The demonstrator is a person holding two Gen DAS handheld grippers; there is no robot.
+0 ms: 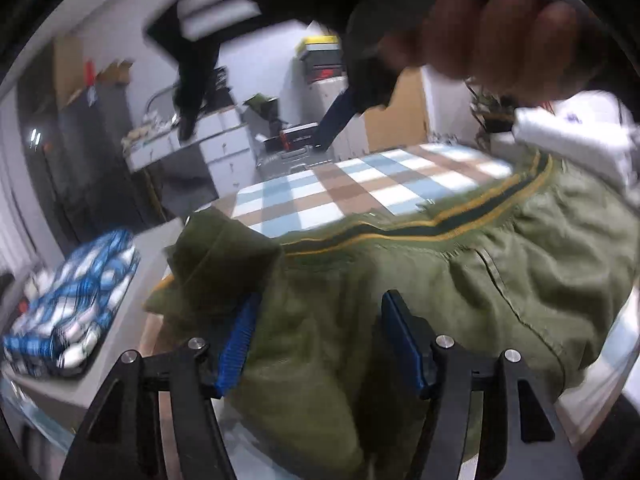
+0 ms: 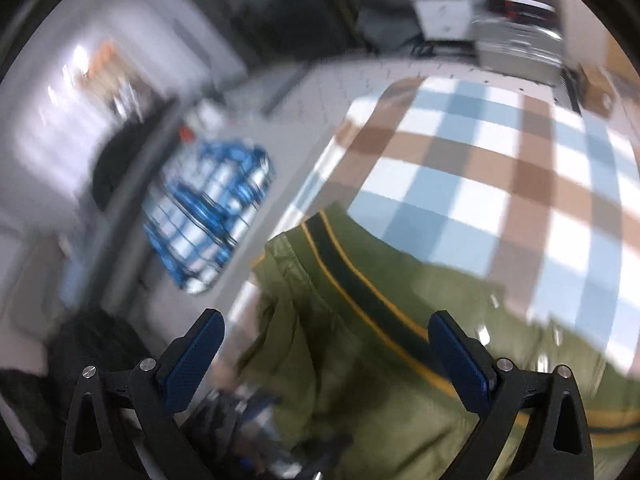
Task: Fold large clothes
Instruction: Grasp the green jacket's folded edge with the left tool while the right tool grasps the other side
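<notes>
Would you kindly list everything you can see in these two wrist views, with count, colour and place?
jacket: one, olive green with a dark, yellow-edged ribbed band, bunched on the near part of the table.
tablecloth: one, checked white, light blue and brown, covering the table beyond the jacket.
folded cloth: one, blue and white check, on a grey surface left of the table.
cabinets: white, in the blurred background.
left gripper: black with blue pads, jacket fabric between its jaws.
right gripper: black with blue pads, open above the jacket.
hand: one, blurred, at the top of the left wrist view.
</notes>
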